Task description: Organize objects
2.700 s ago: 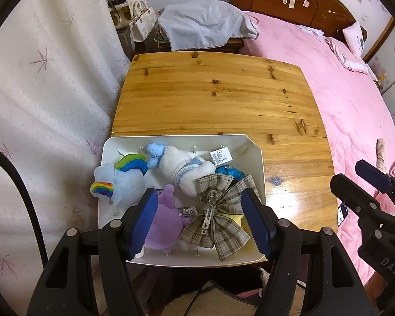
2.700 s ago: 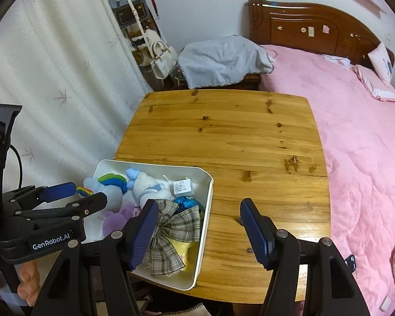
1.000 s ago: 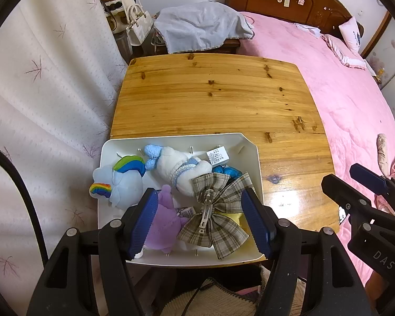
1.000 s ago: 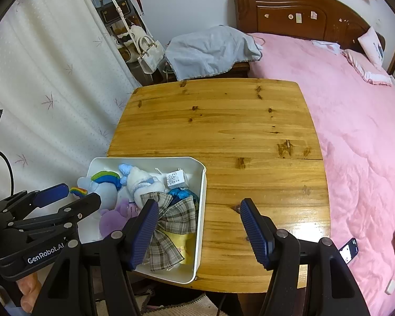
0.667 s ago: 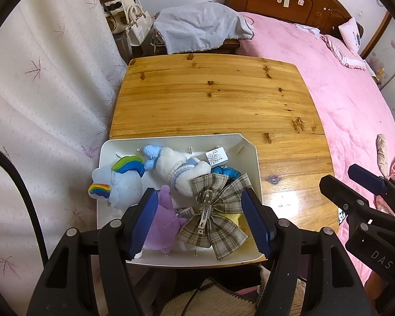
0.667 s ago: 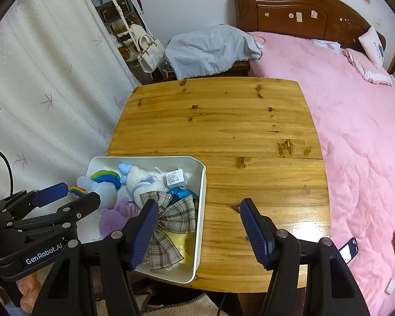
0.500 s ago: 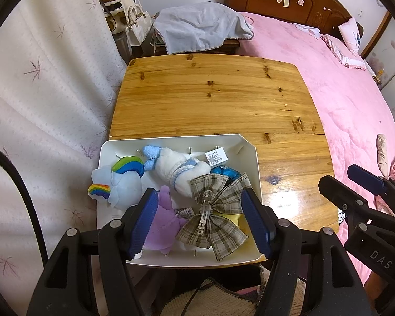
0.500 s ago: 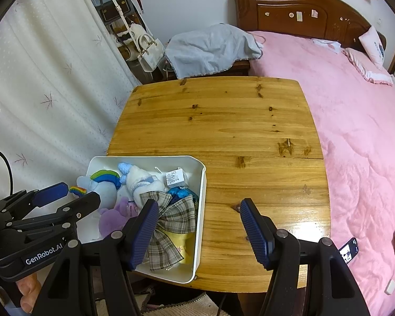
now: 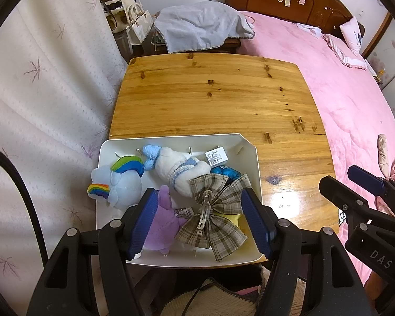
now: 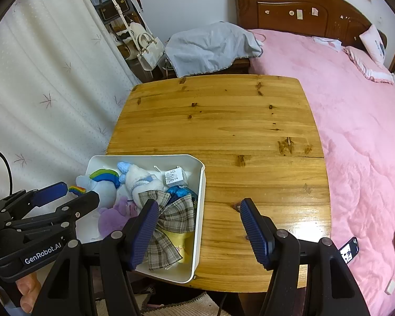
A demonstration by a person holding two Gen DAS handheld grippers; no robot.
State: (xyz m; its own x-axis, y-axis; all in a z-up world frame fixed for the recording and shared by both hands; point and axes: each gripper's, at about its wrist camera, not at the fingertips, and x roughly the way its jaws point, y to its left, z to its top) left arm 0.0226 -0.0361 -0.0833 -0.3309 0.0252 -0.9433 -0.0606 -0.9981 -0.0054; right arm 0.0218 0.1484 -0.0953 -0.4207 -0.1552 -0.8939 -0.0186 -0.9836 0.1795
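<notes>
Nothing moved since earlier frame; both grippers' jaws spread, empty: left gripper (image 9: 201,220) above white tray (image 9: 252,158), right gripper (image 10: 201,230) beside it

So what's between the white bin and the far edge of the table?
Nothing: from the white bin to the table's far edge the wood is bare, as the right wrist view shows.
</notes>
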